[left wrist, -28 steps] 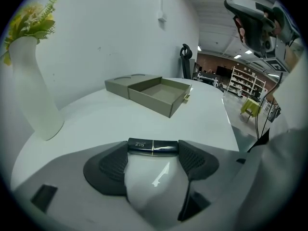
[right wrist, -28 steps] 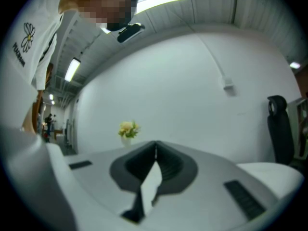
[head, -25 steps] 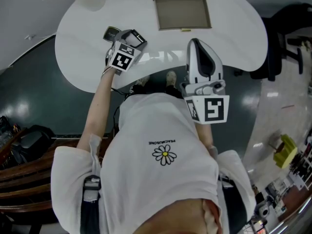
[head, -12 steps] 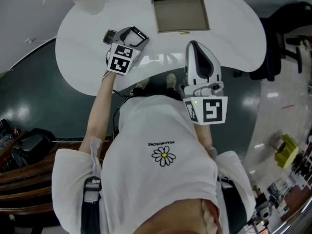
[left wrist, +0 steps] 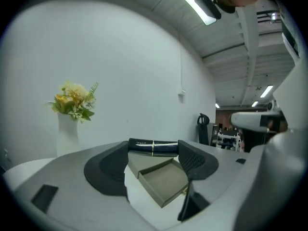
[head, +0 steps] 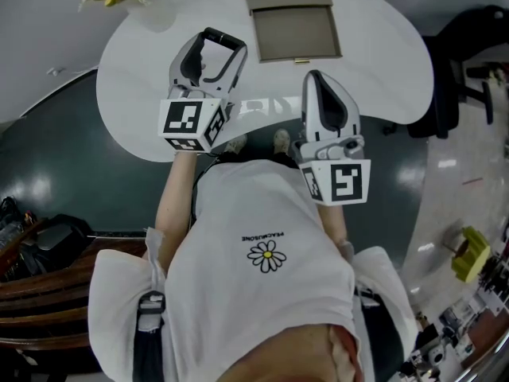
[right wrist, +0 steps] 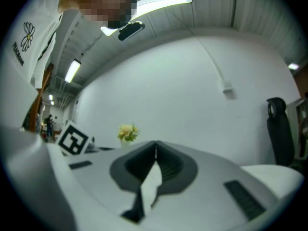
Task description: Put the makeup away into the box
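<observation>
Gripping a slim dark makeup tube (left wrist: 153, 147) lengthwise, end against end, your left gripper's (head: 213, 44) fingers are holding it above the worktop (head: 374, 54), just short of the open box (head: 296, 32). You are keeping the right gripper's (right wrist: 155, 150) fingers closed on nothing. The tube looks light, stiff and glossy, probably slippery; clamping across its middle would likely hold more securely.

Box (head: 295, 32) partly beyond top edge

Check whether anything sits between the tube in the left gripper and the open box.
Nothing visible does. The left gripper clamps the dark tube, and only bare white table lies between it and the open box.
</observation>
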